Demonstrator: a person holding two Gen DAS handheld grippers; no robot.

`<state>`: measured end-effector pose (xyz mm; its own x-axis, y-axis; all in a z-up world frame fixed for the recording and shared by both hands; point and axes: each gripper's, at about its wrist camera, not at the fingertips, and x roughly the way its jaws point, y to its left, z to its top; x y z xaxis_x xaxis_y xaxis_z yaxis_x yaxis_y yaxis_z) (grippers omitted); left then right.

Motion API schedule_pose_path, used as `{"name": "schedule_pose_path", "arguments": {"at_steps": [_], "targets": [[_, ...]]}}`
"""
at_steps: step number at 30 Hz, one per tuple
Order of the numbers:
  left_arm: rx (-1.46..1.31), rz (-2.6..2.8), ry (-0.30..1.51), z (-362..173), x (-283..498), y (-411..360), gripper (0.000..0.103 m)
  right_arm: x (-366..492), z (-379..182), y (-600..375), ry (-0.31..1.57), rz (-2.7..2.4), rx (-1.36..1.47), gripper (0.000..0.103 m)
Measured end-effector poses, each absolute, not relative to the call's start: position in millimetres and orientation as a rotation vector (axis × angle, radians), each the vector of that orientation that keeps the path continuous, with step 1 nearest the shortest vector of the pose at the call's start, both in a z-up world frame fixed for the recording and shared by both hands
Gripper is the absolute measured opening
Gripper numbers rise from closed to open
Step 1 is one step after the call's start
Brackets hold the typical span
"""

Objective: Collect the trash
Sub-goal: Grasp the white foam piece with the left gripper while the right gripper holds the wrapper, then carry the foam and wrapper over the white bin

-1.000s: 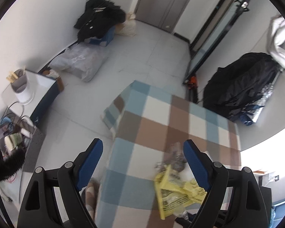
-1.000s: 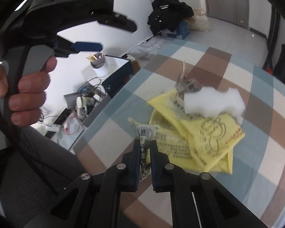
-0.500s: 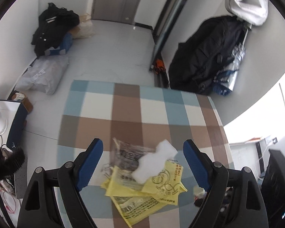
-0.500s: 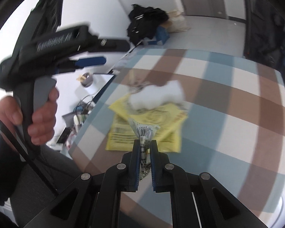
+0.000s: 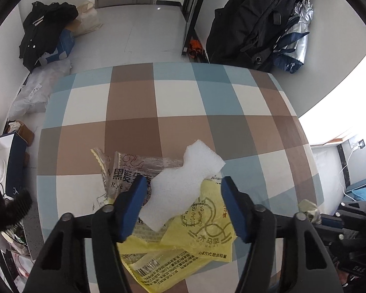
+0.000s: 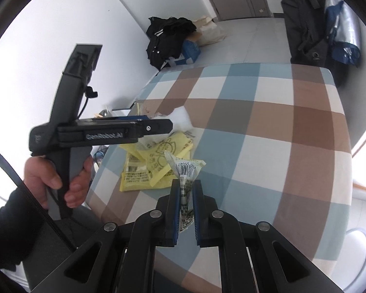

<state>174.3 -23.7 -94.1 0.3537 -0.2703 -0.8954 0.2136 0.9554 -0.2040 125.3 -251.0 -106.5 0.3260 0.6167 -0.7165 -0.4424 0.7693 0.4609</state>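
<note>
Since a second ago, the left gripper (image 5: 181, 205) has swung in over the trash pile on the checkered surface (image 5: 134, 102), and its blue fingers (image 5: 136, 195) are closing around the white foam piece (image 5: 183, 183), apparently not yet touching it. Under the foam lie yellow wrappers (image 5: 207, 227) and a clear printed bag (image 5: 131, 171). Nearer than the foam, the right gripper (image 6: 185, 190) pinches a barcoded wrapper (image 6: 185, 168).

A checked tablecloth (image 5: 134, 102) covers the table (black clothes (image 5: 46, 24) heaped on the floor beyond).
</note>
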Motion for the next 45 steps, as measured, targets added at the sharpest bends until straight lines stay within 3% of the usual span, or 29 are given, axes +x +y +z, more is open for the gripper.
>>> {"name": "schedule_pose_path", "arguments": {"at_steps": [3, 10, 28, 45], "targets": [[-0.021, -0.306, 1.178, -99.3, 174.8, -27.5, 0.037, 124.3, -105.7, -258.0, 1.024, 0.69, 0.207, 0.009], [0.033, -0.3, 1.191, -103.9, 172.6, -34.7, 0.036, 119.7, -99.7, -261.7, 1.008, 0.685, 0.205, 0.009], [-0.218, -0.294, 1.045, -52.6, 148.4, -7.7, 0.035, 101.1, -72.0, -283.9, 0.89, 0.613, 0.268, 0.009], [-0.276, -0.484, 0.818, 44.5, 82.8, -74.1, 0.035, 28.8, 35.7, -379.1, 0.598, 0.491, 0.298, 0.009]]}}
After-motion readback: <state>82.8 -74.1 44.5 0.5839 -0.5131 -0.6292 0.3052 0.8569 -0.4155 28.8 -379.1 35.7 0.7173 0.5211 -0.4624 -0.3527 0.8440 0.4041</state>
